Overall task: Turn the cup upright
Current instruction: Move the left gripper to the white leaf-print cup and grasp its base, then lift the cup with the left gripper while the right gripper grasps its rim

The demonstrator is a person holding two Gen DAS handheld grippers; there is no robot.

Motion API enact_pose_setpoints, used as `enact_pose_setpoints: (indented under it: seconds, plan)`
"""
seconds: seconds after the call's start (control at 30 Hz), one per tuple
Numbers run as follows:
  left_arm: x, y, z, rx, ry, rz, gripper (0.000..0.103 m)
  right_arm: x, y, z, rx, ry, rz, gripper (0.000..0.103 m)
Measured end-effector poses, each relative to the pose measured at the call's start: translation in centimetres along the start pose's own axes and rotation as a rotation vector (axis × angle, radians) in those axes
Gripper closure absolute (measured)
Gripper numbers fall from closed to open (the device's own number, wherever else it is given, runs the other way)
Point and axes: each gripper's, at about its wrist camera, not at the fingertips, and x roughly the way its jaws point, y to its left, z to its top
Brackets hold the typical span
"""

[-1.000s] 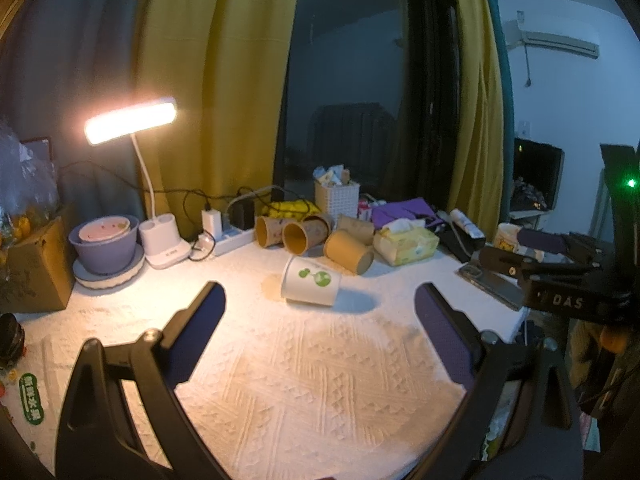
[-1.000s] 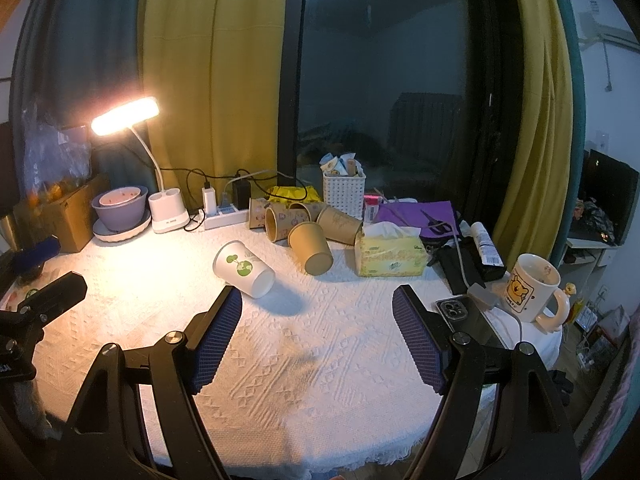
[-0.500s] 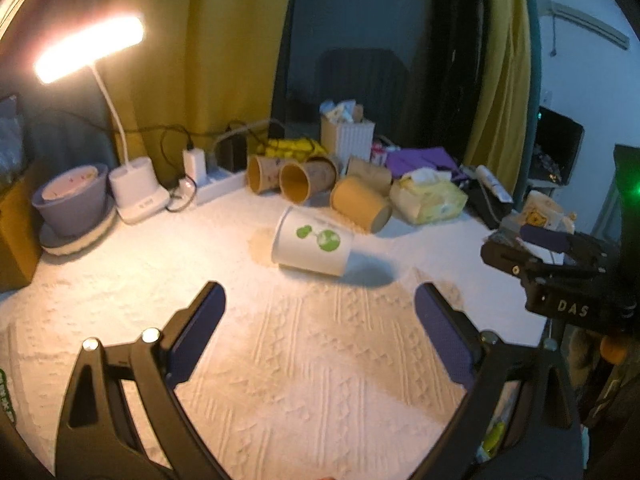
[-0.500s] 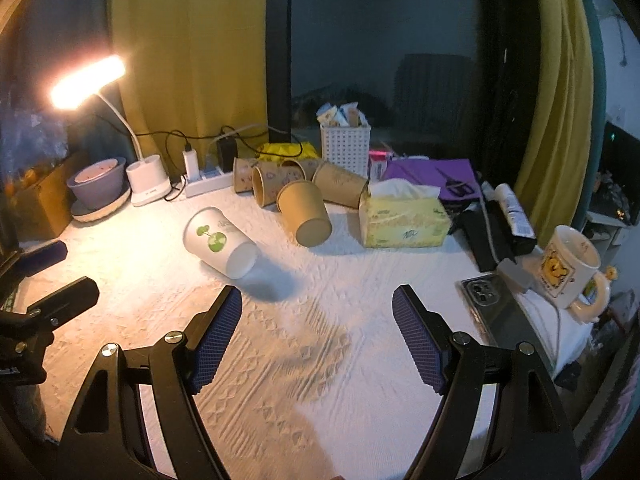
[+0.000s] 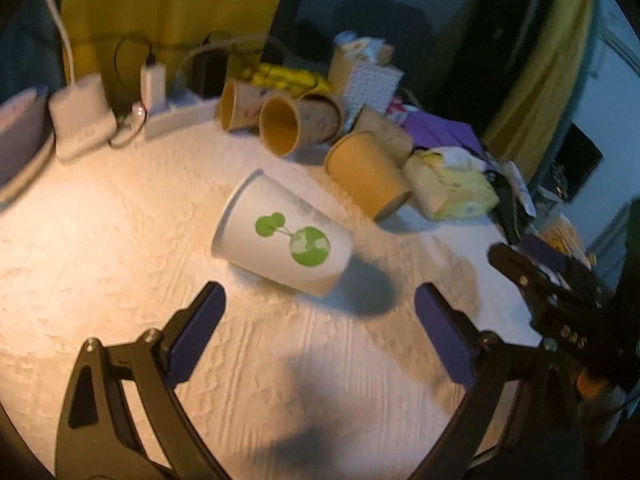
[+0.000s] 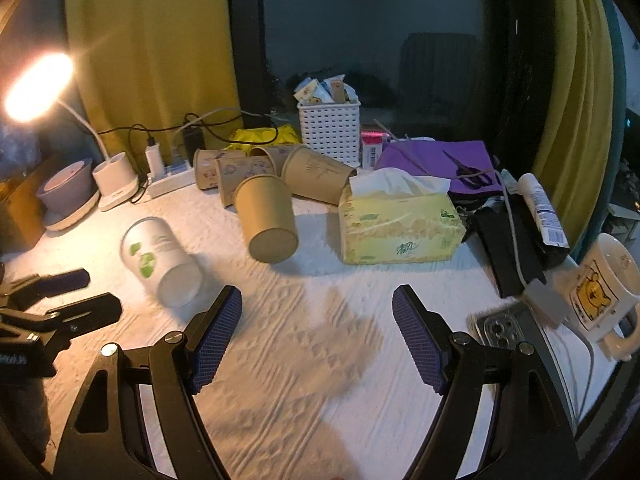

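Note:
A white paper cup with a green globe print [image 5: 282,238] lies on its side on the white tablecloth, rim to the far left, base to the near right. My left gripper [image 5: 320,300] is open and empty, just short of the cup, its fingers wider than the cup. The cup also shows in the right wrist view [image 6: 160,260], base toward the camera. My right gripper [image 6: 318,308] is open and empty over bare cloth, to the right of the cup. The left gripper's fingers [image 6: 60,284] show at the left edge there.
Several brown paper cups [image 6: 266,216] lie on their sides behind the white cup. A tissue box [image 6: 400,226], white basket [image 6: 330,132], lamp base [image 6: 116,180], power strip [image 6: 170,182], phone [image 6: 504,328] and mug [image 6: 604,292] ring the table.
Both grippers have moved forward and down toward the table. The white cup now looms larger, just beyond the left gripper's fingers. The cup itself has not moved.

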Motion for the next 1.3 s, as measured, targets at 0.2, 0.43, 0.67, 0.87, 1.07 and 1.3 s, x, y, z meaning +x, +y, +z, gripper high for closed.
enact_pose_setpoints:
  seconds: [0.2,0.43,0.67,0.87,1.07,1.3]
  plan:
    - [2.4,1.7,1.6,-0.185,0.054,-0.04,0.007,2.5,-1.3,0.6,0.002,0.024,0.022,0.022]
    - [4.8,2.7,2.6,-0.339,0.089,-0.098,0.007,4.0,-2.2,1.1,0.002,0.032,0.039,0.022]
    - [7.1,2.8,3.6,-0.335,0.111,-0.082,0.009,4.7,-2.6,1.5,0.012,0.03,0.048,0.022]
    - [7.8,2.7,3.8,-0.286,0.131,-0.054,0.04,4.4,-2.5,1.6,0.009,0.03,0.045,0.022]
    - [7.1,2.1,3.4,-0.23,0.115,-0.046,0.041,3.3,-2.2,1.6,0.005,0.018,0.037,0.022]
    - [5.3,0.7,2.6,-0.115,0.083,-0.026,0.042,1.4,-1.4,1.2,0.002,0.003,0.026,0.022]
